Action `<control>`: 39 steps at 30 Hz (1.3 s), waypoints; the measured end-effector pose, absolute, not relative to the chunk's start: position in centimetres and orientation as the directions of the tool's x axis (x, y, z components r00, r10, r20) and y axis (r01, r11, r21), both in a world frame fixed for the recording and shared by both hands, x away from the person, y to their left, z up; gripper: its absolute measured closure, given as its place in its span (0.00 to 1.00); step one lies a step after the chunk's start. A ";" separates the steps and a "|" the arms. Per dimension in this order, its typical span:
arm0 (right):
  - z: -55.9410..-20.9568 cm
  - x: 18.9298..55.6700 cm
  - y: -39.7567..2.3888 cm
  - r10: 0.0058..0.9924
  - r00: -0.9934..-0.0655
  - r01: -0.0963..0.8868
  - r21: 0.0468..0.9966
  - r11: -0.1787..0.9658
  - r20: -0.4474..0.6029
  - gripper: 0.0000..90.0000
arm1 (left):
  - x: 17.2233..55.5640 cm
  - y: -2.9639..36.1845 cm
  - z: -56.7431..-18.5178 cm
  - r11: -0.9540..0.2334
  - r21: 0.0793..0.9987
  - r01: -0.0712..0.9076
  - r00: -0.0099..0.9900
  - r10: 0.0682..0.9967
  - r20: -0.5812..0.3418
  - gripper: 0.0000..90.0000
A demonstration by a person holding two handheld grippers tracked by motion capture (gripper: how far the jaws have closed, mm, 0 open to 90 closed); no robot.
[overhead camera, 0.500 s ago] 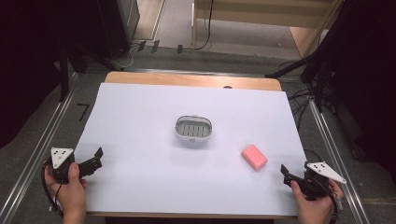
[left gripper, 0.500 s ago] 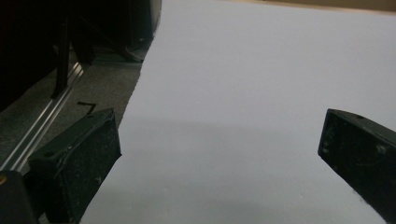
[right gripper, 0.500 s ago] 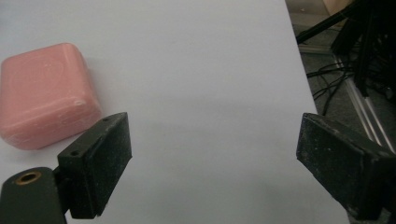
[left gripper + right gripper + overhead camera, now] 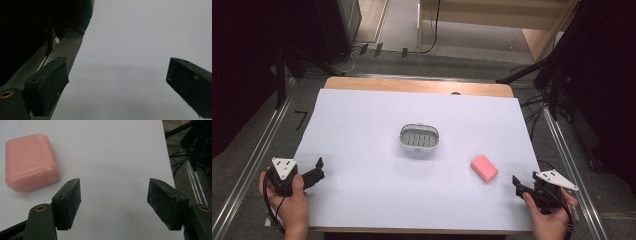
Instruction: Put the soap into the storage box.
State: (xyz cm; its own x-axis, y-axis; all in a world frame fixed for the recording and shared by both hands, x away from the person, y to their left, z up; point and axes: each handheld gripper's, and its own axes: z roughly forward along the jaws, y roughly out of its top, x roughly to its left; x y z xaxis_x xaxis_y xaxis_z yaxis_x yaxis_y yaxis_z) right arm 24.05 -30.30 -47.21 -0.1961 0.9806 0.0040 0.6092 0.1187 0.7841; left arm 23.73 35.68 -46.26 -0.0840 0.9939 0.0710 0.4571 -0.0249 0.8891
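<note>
While a white oval slatted soap dish [image 4: 420, 138] sat at the centre of the white-covered table [image 4: 362, 115], a pink rounded rectangular soap bar [image 4: 484, 168] lay at its 4 o'clock. At 8 o'clock, the left gripper [image 4: 314, 171] stood with jaws spread; the right gripper [image 4: 518, 184], at 4 o'clock beyond the bar, also gaped empty.

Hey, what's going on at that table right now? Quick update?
Both grippers open, left, right, at near corners. Pink soap lies loose beside empty dish. Nothing between them.
</note>
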 end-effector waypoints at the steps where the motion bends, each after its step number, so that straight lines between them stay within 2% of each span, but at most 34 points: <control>1: -47.1 24.2 -30.3 0.979 -0.205 0.614 0.778 0.134 -0.007 0.34 | 23.7 35.7 -46.2 -0.015 0.889 0.457 -0.089 0.994 0.062 0.08; 2: -46.9 24.6 -30.1 0.973 -0.232 0.634 0.756 0.159 -0.010 0.40 | 23.7 35.8 -46.2 -0.008 0.890 0.457 -0.098 0.993 0.059 0.08; 9: -46.0 25.3 -29.3 0.955 -0.293 0.653 0.723 0.226 -0.035 0.44 | 23.8 35.8 -46.2 -0.018 0.884 0.467 -0.073 0.996 0.059 0.08; 17: -45.2 26.3 -28.5 0.933 -0.358 0.699 0.669 0.253 0.021 0.42 | 23.5 35.7 -46.2 -0.011 0.897 0.441 -0.109 0.992 0.065 0.08; 19: -45.1 26.4 -28.3 0.928 -0.371 0.706 0.662 0.252 0.042 0.41 | 23.5 35.9 -46.2 -0.002 0.898 0.440 -0.081 0.996 0.041 0.00; 21: -45.0 26.6 -28.1 0.923 -0.380 0.714 0.653 0.253 0.058 0.39 | 23.5 35.9 -46.2 -0.006 0.897 0.443 -0.070 0.997 0.041 0.00; 32: -43.9 27.7 -26.2 0.895 -0.441 0.735 0.599 0.317 0.067 0.33 | 23.7 35.5 -46.2 -0.045 0.889 0.455 -0.057 0.995 0.080 0.00; 39: -43.0 28.6 -24.8 0.875 -0.482 0.719 0.587 0.372 0.036 0.31 | 23.6 35.4 -46.3 -0.056 0.892 0.448 -0.050 0.995 0.088 0.00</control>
